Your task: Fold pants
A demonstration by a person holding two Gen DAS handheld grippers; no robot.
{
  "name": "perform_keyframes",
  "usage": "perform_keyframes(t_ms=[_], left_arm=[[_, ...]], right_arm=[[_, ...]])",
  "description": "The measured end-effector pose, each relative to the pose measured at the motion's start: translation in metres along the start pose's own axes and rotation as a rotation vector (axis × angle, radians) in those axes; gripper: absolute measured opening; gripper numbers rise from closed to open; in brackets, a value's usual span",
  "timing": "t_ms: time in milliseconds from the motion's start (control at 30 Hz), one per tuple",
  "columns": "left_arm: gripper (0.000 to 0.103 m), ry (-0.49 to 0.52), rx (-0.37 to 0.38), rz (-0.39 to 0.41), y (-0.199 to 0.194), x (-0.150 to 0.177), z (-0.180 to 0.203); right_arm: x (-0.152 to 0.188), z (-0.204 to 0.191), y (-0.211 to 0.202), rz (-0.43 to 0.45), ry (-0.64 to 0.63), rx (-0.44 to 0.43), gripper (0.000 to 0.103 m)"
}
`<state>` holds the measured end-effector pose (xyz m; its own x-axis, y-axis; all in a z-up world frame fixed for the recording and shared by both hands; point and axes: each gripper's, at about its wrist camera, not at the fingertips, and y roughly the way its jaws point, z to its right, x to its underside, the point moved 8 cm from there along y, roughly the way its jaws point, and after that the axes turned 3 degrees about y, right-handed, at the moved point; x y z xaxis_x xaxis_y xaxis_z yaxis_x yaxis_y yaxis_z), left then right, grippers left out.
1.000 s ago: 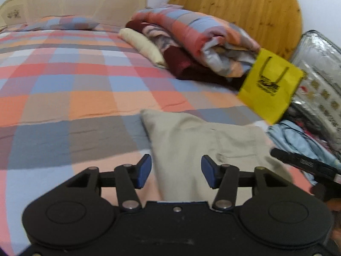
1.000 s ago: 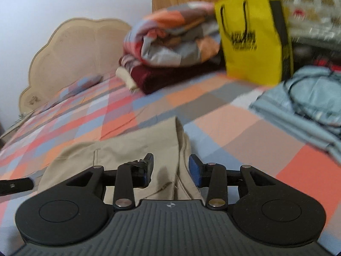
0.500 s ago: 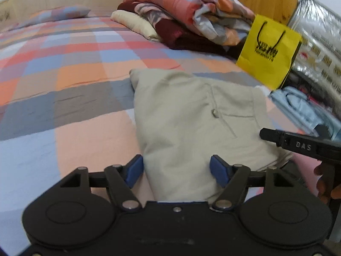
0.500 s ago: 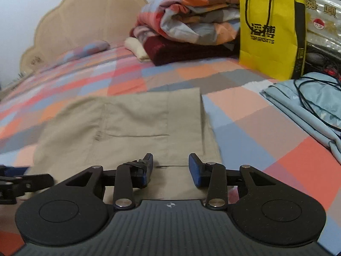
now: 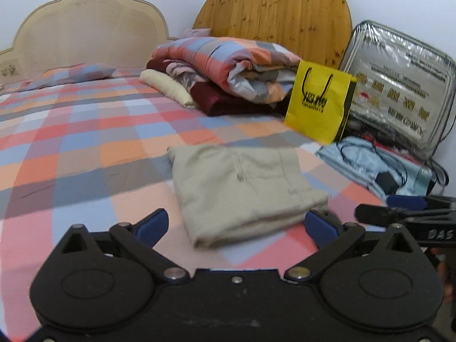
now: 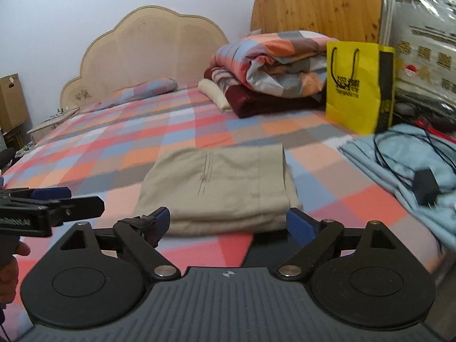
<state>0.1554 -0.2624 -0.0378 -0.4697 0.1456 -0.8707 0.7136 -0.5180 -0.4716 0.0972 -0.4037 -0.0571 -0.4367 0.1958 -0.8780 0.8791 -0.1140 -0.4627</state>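
The beige pants point(image 5: 242, 191) lie folded into a compact rectangle on the checked bedspread, also seen in the right wrist view as the pants point(image 6: 219, 188). My left gripper point(image 5: 236, 225) hovers just in front of the bundle's near edge, jaws opening wide, nothing between the blue pads. My right gripper point(image 6: 226, 222) stands likewise before the bundle's near edge, jaws opening wide and holding nothing. Each gripper shows at the edge of the other's view: the right gripper point(image 5: 404, 213) and the left gripper point(image 6: 51, 202).
A stack of folded blankets point(image 5: 225, 74) and a yellow paper bag point(image 5: 319, 105) stand behind the pants. Light blue cloth with a black cable and charger point(image 6: 421, 171) lies to the right, a clear bedding bag point(image 5: 399, 91) beyond. Headboard point(image 6: 148, 54) at the far end.
Both grippers let go of the pants, opened wide and drew back and up from the bundle, which now lies folded ahead of them.
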Motion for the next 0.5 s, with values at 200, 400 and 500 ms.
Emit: perform_keyframes(t_ms=[200, 400, 500], left_arm=[[0.103, -0.01, -0.055, -0.084, -0.019, 0.042, 0.007], [0.103, 0.008, -0.071, -0.125, -0.024, 0.062, 0.014], [0.103, 0.004, -0.071, -0.124, -0.027, 0.063, 0.016]], right_arm=[[0.027, 0.006, -0.015, -0.04, 0.004, 0.057, 0.103], [0.054, 0.009, -0.018, -0.096, 0.041, 0.069, 0.103], [0.06, 0.009, -0.018, -0.102, 0.035, 0.071, 0.103]])
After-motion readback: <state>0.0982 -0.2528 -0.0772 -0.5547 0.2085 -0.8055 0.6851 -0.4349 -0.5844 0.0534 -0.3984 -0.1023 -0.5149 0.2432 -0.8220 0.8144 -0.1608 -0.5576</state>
